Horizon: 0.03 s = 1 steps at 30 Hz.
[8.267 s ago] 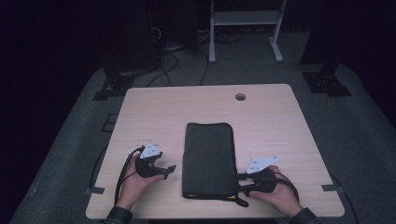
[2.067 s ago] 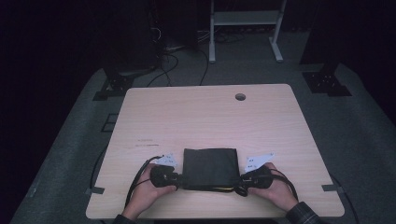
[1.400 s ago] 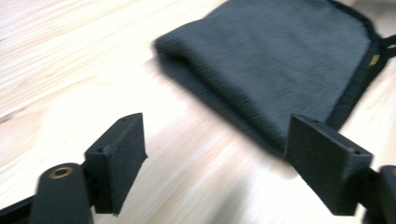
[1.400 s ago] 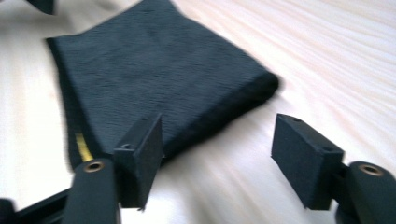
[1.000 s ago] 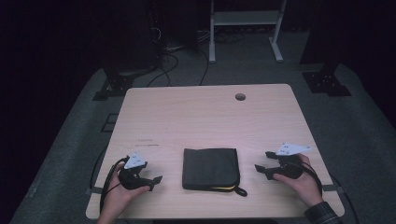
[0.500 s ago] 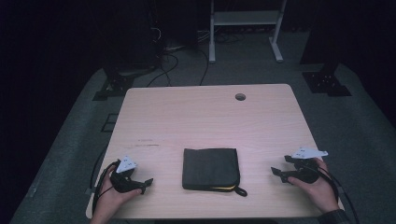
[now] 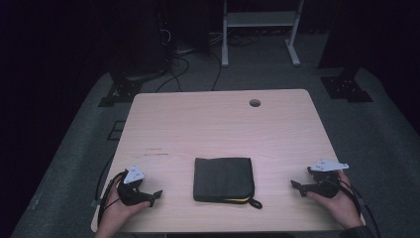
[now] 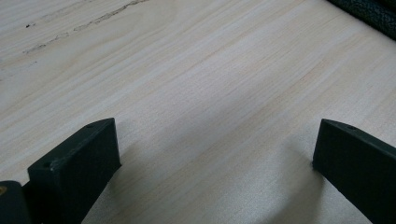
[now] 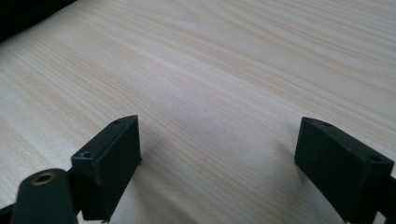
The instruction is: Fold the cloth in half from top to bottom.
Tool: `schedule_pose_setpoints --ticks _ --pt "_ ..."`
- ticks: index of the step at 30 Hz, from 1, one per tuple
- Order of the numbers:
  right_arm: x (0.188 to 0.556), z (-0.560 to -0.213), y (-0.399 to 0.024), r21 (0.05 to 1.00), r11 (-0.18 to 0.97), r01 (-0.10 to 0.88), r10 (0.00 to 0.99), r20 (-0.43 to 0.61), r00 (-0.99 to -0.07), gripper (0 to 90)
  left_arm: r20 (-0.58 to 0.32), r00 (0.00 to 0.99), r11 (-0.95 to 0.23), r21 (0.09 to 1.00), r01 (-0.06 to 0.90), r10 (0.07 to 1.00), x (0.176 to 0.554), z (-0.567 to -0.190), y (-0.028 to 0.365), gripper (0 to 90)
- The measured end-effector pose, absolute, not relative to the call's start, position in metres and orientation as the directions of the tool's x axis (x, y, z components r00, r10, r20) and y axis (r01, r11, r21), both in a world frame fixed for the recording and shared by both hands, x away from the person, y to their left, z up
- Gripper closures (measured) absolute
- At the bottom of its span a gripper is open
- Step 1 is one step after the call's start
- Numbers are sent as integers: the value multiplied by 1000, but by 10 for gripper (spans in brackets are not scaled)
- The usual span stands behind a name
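resting folded black pouch (image 7: pixel 224 179) on table (image 7: pixel 218 124)

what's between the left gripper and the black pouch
Only bare tabletop, in the high view: left gripper sits open, apart from the pouch.

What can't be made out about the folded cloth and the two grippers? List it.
- Cloth: the layers underneath, hidden by its own top in the high view; the yellow strip at its near edge is too small to identify.
- Cloth in the left gripper view: cut off by the top right corner.
- Left gripper, right gripper: jaw gaps too small in the high view.
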State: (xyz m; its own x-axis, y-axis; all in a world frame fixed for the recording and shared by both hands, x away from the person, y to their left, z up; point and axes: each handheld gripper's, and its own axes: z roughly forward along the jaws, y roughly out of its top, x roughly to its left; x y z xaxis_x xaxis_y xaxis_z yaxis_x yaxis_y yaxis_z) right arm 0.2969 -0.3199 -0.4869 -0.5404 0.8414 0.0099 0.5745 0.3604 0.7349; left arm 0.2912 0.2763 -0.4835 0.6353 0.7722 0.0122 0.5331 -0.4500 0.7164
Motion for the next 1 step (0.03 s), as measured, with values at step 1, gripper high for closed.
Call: schedule_pose_setpoints --ticks 1 --pt "297 -487 -320 735 359 575 842 10 -539 131 13 635 -450 717 533 772 291 -484 276 0"
